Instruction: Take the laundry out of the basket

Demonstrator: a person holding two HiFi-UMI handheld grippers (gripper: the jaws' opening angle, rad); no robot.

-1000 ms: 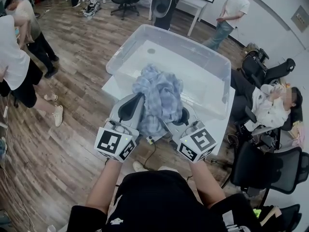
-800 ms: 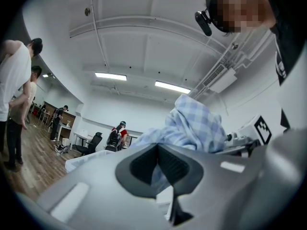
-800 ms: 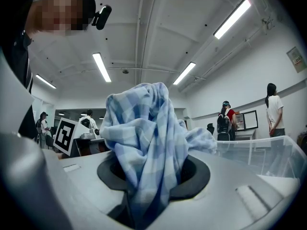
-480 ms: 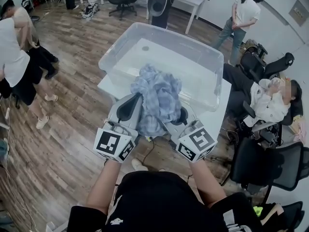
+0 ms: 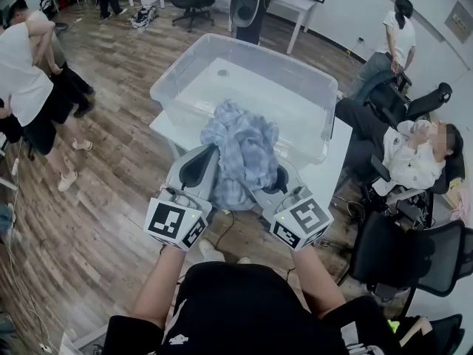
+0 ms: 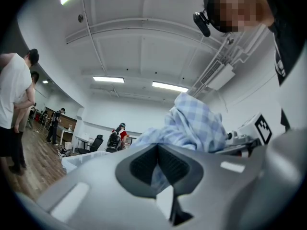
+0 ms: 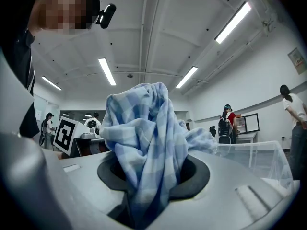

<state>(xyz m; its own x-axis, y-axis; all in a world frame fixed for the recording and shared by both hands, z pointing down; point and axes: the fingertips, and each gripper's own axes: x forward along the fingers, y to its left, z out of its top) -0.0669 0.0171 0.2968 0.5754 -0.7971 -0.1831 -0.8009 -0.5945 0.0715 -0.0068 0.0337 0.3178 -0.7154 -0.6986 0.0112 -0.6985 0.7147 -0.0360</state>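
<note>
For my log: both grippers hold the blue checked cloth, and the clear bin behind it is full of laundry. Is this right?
Not quite: the head view shows no laundry in the clear bin. The left gripper and right gripper do both hold the blue checked cloth in front of it.

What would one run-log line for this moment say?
left claw: shut on cloth | right claw: shut on cloth | cloth: bunched, raised near tub

The clear bin (image 5: 295, 102) stands open-topped ahead, its floor apparently bare past the bunched checked cloth (image 5: 244, 154). Office chairs (image 5: 399, 254) and a seated person (image 5: 410, 165) crowd the right side.
</note>
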